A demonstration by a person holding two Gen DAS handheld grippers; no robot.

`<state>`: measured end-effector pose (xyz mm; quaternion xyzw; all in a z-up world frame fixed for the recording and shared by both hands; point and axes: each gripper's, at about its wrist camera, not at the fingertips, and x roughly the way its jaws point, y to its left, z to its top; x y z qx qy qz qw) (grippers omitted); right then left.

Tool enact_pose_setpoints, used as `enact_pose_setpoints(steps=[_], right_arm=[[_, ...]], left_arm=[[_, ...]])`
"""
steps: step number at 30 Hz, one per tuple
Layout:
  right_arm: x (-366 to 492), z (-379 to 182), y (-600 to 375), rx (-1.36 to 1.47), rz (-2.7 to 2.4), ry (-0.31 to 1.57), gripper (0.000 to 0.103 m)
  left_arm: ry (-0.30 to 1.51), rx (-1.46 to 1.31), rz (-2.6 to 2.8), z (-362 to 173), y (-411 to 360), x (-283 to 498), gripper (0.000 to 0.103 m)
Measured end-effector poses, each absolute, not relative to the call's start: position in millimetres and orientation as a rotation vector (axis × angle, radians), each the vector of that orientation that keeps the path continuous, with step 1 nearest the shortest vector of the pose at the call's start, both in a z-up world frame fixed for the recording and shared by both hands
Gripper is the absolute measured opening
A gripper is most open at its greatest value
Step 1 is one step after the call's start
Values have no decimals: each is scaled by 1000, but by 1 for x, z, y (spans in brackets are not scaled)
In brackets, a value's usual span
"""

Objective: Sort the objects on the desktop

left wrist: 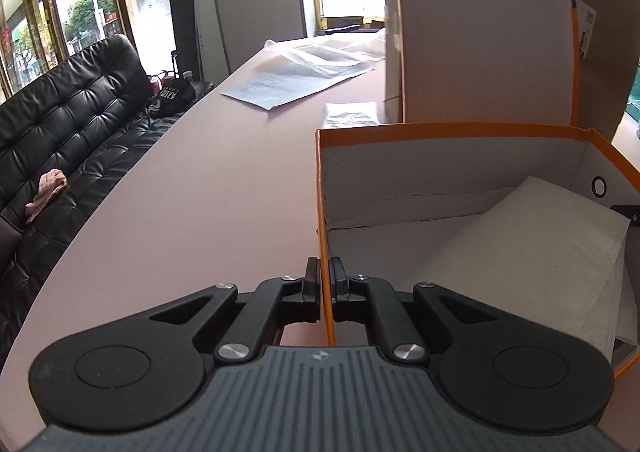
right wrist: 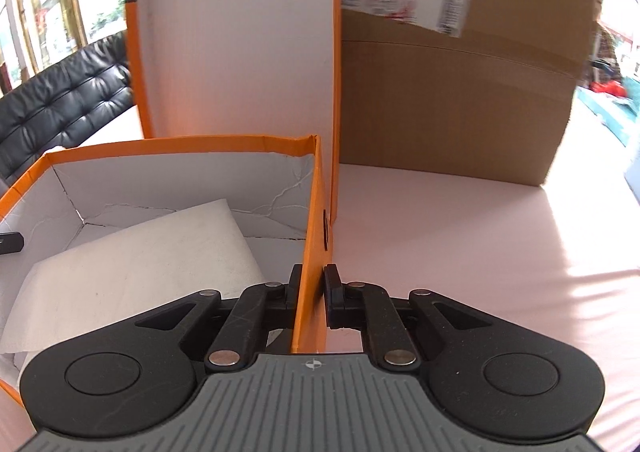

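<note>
An open orange shoe box [left wrist: 440, 130] with a white inside stands on the pink table. A white cloth bag [left wrist: 520, 252] lies in it. My left gripper [left wrist: 325, 272] is shut on the box's left wall, one finger on each side. My right gripper [right wrist: 314, 280] is shut on the box's right wall [right wrist: 316, 212] the same way. The cloth bag also shows in the right wrist view [right wrist: 140, 264]. The box's orange lid [right wrist: 240, 32] stands upright behind the box.
A large brown cardboard box [right wrist: 452, 104] with a shipping label stands behind on the right. Plastic bags and papers [left wrist: 304, 72] lie farther along the table [left wrist: 200, 192]. A black leather sofa [left wrist: 72, 124] runs along the table's left edge.
</note>
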<state>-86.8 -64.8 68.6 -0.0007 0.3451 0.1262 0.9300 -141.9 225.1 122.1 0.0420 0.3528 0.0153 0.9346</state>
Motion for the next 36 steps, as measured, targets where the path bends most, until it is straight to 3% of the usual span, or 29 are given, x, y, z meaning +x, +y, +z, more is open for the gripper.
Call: enact_pose_setpoints(steps=[11,18,29,30,31,32,33,34,36], right_arm=[[-134,67,-203,65,88,704,9],[-161,63,-259,89,14,692,9],[-159,65,-256,18,19,693,9],[-157,67,-257,19,26,700,11],[-156,68,-258,20,33,708,14],[-154,70,-259,23,36,707,28],[-153,73,-260,29,34,699,49],[-152,77,-261,31,25,683,55],[-147,89,-260,21,-6,644,65]], left_arm=[[726,197,-235,120,102,-145,8],[703,229,-273,113,68,-149,8],[697,200,-305,114,66,-152,10],[694,195,-317,115,68,-152,17],[689,183,-328,116,71,-152,36],[681,163,-338,118,75,-151,52],[666,143,-345,120,78,-151,86],[638,122,-350,123,83,-152,91],[588,84,-342,130,94,-151,91]])
